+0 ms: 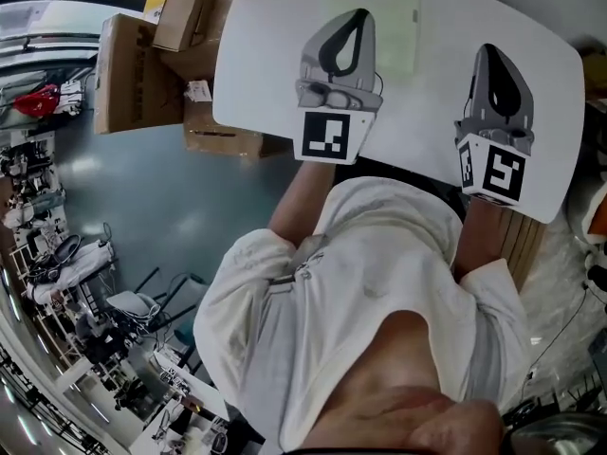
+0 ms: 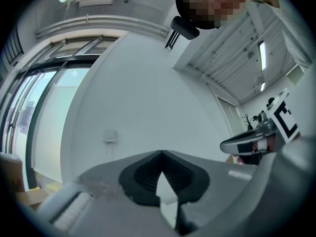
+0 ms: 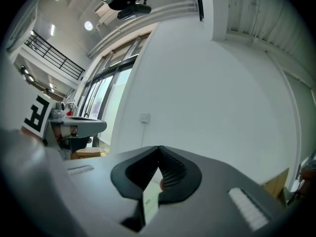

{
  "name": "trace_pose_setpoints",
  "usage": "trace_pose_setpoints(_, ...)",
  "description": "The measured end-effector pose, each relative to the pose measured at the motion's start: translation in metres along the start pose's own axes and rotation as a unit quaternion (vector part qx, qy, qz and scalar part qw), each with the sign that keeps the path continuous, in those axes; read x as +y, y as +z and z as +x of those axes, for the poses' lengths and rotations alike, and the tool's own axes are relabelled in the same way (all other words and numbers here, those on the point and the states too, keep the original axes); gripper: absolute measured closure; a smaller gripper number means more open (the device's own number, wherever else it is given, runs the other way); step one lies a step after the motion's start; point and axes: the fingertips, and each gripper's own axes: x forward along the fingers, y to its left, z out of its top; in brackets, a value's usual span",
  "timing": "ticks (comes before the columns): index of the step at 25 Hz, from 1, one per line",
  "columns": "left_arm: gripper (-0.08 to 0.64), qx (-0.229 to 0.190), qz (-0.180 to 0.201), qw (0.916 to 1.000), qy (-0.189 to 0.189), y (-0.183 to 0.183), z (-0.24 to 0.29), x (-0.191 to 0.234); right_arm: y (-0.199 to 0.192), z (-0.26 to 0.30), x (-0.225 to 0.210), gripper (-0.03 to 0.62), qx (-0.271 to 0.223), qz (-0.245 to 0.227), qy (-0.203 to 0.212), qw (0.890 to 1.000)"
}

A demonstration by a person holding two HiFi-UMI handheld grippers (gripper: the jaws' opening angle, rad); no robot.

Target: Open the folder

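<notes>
A pale, see-through folder (image 1: 389, 27) lies flat on the white table (image 1: 275, 55), towards its far side. In the head view my left gripper (image 1: 361, 13) hangs over the folder's left part, its jaws shut tip to tip with nothing between them. My right gripper (image 1: 486, 48) is further right, beyond the folder's edge, also shut and empty. The left gripper view shows closed jaws (image 2: 161, 152) pointing level at a white wall, with the right gripper (image 2: 247, 143) beside them. The right gripper view shows closed jaws (image 3: 159, 147) and the left gripper (image 3: 81, 126). Neither gripper view shows the folder.
Several cardboard boxes (image 1: 142, 64) are stacked on the floor by the table's left edge. A wooden slatted piece (image 1: 520, 245) stands under the table's near right corner. A white wall with a switch plate (image 2: 109, 136) faces both grippers.
</notes>
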Motion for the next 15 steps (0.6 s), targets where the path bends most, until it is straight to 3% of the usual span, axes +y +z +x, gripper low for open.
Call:
trace_pose_setpoints(7,0.563,0.013,-0.004,0.9999,-0.008,-0.032,0.006,-0.005,-0.027,0.010,0.003,0.591,0.023,0.008,0.001,1.000)
trace_pose_setpoints(11,0.563,0.026,0.022,0.9993,-0.018,-0.053,0.007,-0.012,-0.046,0.015,0.010,0.591,0.039,0.007,0.008,0.999)
trace_pose_setpoints(15,0.563,0.045,0.006,0.9985,-0.030,-0.072,0.006,-0.020,-0.061,0.020,0.016,0.591,0.053,0.004,0.015,0.998)
